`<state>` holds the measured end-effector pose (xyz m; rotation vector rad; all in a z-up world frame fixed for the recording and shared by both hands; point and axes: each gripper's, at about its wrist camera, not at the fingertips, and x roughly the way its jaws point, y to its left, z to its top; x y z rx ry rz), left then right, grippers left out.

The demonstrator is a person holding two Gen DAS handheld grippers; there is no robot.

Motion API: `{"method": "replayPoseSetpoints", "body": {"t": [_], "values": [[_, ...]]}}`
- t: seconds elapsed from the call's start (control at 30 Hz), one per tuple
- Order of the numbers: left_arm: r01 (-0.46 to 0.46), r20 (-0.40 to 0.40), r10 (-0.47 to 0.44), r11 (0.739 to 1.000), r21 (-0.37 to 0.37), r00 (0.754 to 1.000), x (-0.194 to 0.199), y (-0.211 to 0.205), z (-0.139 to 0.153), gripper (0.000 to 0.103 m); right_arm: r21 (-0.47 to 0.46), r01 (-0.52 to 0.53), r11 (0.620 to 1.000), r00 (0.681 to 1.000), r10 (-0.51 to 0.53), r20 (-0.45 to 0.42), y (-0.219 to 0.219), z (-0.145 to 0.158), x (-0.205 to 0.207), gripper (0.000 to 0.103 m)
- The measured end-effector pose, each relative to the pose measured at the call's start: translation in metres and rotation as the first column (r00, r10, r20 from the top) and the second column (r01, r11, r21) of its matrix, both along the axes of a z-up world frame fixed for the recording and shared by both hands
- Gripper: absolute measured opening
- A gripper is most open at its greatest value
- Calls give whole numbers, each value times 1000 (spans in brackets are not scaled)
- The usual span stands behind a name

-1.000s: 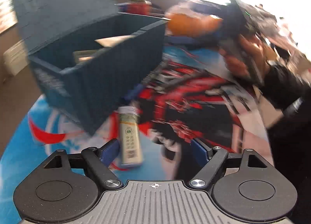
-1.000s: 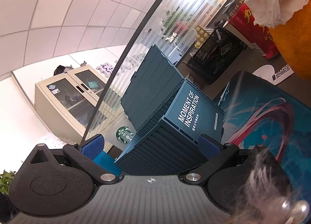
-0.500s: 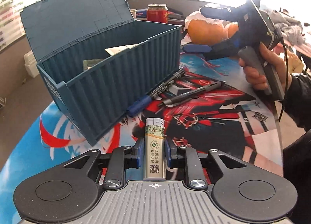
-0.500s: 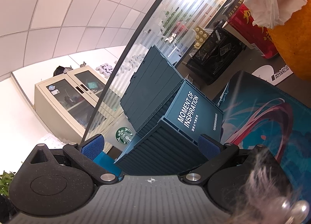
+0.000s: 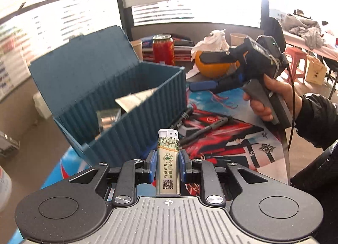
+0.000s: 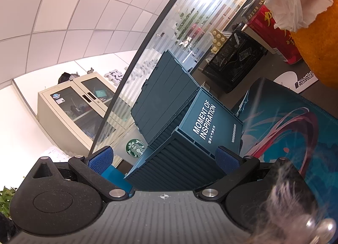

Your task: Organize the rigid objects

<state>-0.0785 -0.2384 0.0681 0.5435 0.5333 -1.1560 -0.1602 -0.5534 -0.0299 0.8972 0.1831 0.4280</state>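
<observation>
My left gripper (image 5: 168, 164) is shut on a lighter (image 5: 168, 159) with a white cap and a printed label, and holds it lifted just in front of the blue container box (image 5: 126, 104). The box stands open with its lid up and holds a few flat items. Two black pens (image 5: 202, 132) lie on the printed mat (image 5: 232, 142) right of the box. My right gripper (image 6: 163, 158) is open and empty, held tilted above the mat, facing the box's end wall (image 6: 209, 123); it also shows in the left wrist view (image 5: 232, 70).
An orange fruit under a white tissue (image 5: 211, 62), a red can (image 5: 163, 48) and paper cups (image 5: 137, 47) stand behind the box. A black mesh basket (image 6: 234, 60) sits beyond the mat. The table's left edge drops to the floor.
My left gripper closed on the lighter on the mat and lifted it up toward the box. The right gripper has stayed almost still.
</observation>
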Motion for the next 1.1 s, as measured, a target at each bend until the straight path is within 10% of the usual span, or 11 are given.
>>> {"method": "replayPoseSetpoints", "body": {"t": [0.67,1.1], "values": [[23,124,-25,1000,12,992,42,-28,56,21,5,-5,1000,1000,5,3,0,1,-2,103],[5,65,-10,997,79,998,95,-52,35,21,23,-26,999,1000,25,12,-1,2,-3,103]]}}
